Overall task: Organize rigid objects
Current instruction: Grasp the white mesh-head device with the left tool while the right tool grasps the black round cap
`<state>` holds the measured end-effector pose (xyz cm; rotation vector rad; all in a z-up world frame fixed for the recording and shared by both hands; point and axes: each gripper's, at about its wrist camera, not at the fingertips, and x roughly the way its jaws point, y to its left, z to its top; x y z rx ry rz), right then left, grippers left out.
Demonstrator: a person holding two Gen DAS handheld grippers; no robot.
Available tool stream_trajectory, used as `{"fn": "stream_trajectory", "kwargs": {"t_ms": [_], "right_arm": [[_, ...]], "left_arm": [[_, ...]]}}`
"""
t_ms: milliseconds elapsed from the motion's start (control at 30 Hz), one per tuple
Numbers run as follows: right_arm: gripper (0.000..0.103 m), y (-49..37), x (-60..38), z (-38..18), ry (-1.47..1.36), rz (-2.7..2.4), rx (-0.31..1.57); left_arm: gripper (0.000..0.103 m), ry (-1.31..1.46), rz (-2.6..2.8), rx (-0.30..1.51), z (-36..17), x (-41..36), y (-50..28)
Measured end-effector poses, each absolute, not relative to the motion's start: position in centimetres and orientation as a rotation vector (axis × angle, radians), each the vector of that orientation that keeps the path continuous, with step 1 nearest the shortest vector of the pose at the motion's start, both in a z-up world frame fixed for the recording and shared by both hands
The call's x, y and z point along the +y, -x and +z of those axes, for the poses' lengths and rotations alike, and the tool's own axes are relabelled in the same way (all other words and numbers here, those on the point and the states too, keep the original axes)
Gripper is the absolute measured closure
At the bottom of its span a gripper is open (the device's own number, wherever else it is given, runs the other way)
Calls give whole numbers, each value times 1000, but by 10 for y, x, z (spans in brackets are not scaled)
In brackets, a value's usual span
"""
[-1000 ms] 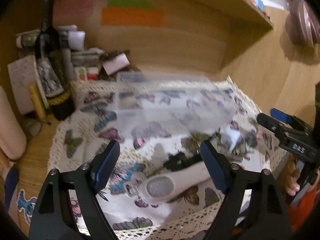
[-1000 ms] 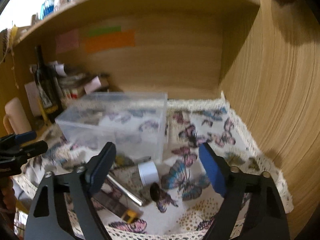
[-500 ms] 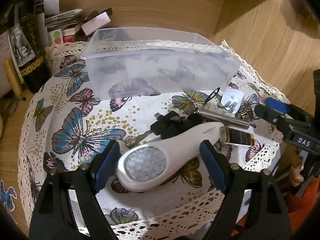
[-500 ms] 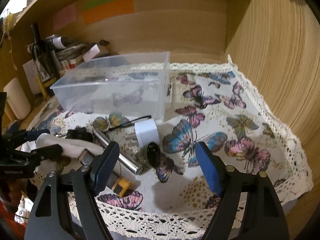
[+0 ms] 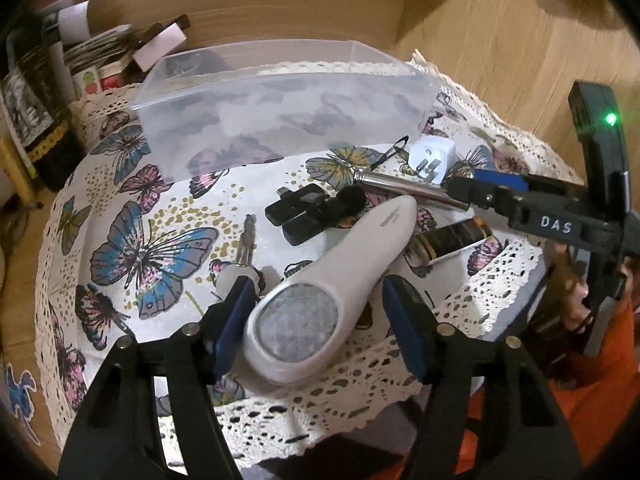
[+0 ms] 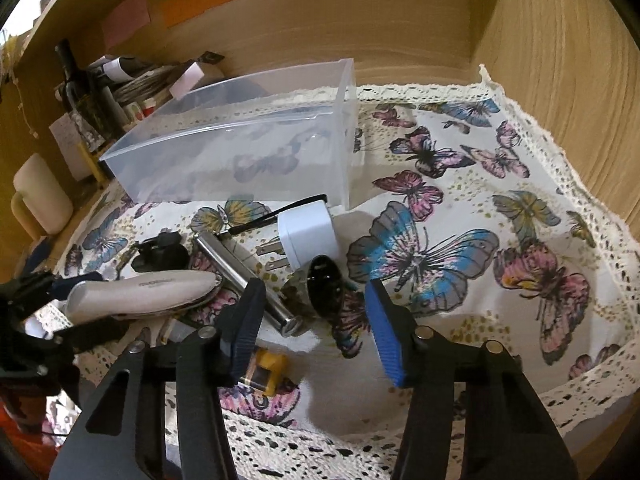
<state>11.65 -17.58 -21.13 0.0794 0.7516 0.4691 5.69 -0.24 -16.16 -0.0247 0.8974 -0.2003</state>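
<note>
Wood panels wall in a tabletop (image 6: 540, 92) covered by a butterfly cloth (image 6: 424, 256) with a lace edge. At the far side sits a clear bin (image 5: 280, 120), nothing visible inside it. Left of the bin stand a dark bottle (image 6: 78, 92) and a heap of papers (image 5: 100, 52).

Loose things lie on the near part of the cloth. A white handheld device (image 5: 324, 288) with a round grey face lies nearest, its slim end pointing far and right. Beyond it are a black clip mic (image 5: 316, 210), a key (image 5: 244, 248), a steel tube (image 5: 408, 188), a white plug (image 6: 308, 236), a dark bottle-like tube (image 5: 452, 242) and a black oval piece (image 6: 324, 284). A small yellow item (image 6: 266, 370) lies nearest in the right view.

The left claw (image 5: 316, 328) has just been closing around the device's round end; its left pad looks to touch, while the right pad stands clear. The right claw (image 6: 312, 320) has likewise been closing; the tube's end and the oval piece lie between its pads, which are not pressing on either.
</note>
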Motion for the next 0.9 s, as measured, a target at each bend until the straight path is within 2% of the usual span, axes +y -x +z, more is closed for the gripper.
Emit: {"fn": "stream_trajectory", "kwargs": {"t_ms": [133,300,367,500,767,800,900], "right_arm": [[60,-120,-176,-213,-106,485,754],[68,-122,-177,-214,-144,511,758],[74,-122,-177,-214,-153,519,755],[92,-121,-177,-210,-133,494,742],[90,-114,-186,-205,-116,462,739],[84,-113,-186,-204,-107,458,734],[57,-112,-187,-201,-83,445,715]], "left_arm": [[40,-2,-204,874,-164,-7,-59],[64,15,-183,861,-162,-1,-55],[64,36,-166,863,-161,5,-54],[64,68,-137,859,-161,13,-51],[64,22,-130,851,-165,8,-47],[64,20,-130,848,-165,8,-46],[64,12,-136,840,-166,8,-43]]}}
